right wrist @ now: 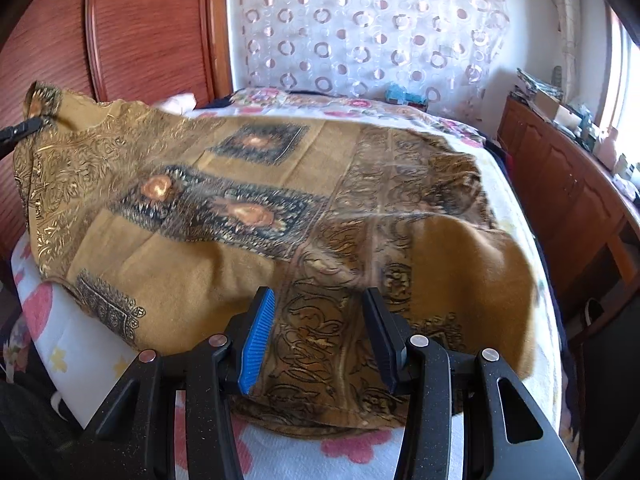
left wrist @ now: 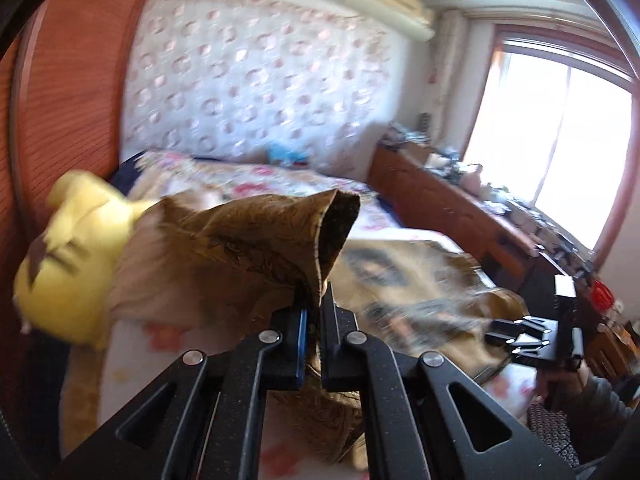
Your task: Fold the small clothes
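A mustard-brown cloth (right wrist: 280, 208) with dark ornate panels lies spread over the bed. My left gripper (left wrist: 314, 304) is shut on one corner of the cloth (left wrist: 248, 240) and holds it raised, so the fabric hangs from the pads in a fold. In the right wrist view, the left gripper (right wrist: 24, 128) shows at the far left edge with that lifted corner. My right gripper (right wrist: 318, 294) stands open over the cloth's near edge, with patterned fabric showing between its fingers. It also appears at the right of the left wrist view as the right gripper (left wrist: 520, 332), held by a hand in a grey sleeve.
A white floral bedcover (right wrist: 340, 448) lies under the cloth. A yellow plush toy (left wrist: 68, 248) sits at the bed's left by the red-brown wooden panel (right wrist: 140, 32). A cluttered wooden dresser (right wrist: 560, 184) runs along the right, under a bright window (left wrist: 560, 140).
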Demonstrator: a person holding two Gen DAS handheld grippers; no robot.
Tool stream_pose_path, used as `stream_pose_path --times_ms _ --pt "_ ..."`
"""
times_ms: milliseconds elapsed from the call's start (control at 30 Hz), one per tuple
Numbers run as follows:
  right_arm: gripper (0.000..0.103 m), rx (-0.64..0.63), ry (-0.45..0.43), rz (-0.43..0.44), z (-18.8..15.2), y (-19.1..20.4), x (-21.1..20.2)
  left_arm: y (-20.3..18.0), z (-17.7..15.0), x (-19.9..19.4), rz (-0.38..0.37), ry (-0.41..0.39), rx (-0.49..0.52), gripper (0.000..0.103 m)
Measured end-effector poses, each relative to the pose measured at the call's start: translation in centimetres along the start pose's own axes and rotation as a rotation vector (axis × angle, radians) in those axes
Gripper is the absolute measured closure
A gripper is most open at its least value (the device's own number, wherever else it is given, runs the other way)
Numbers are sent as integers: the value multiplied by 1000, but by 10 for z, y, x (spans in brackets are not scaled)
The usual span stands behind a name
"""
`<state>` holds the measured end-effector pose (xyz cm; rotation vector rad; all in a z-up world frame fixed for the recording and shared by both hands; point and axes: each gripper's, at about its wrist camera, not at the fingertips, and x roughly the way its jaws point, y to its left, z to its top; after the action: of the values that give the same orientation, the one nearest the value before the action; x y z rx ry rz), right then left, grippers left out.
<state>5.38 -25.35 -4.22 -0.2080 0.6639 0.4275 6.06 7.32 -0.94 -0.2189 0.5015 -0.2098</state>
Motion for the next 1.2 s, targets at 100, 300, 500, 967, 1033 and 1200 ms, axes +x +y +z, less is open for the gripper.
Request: stream_pose_path --times_ms 100,300,500,967,1033,1200 --pt "55 22 -28 1 -2 -9 -11 -33 13 15 -55 -5 57 98" --pt "55 35 -67 -35 -5 -26 -33 -98 37 42 -194 4 144 98" --pt "55 58 -105 -51 -6 -37 -50 -150 39 58 -290 93 200 96" --pt "55 -8 -109 27 11 -7 -36 -109 -5 50 -145 173 204 60" --pt "55 -38 -112 52 19 6 -35 -98 -10 45 -122 169 191 59" --pt "55 -113 -137 92 41 41 -32 -71 -19 37 -57 165 169 58"
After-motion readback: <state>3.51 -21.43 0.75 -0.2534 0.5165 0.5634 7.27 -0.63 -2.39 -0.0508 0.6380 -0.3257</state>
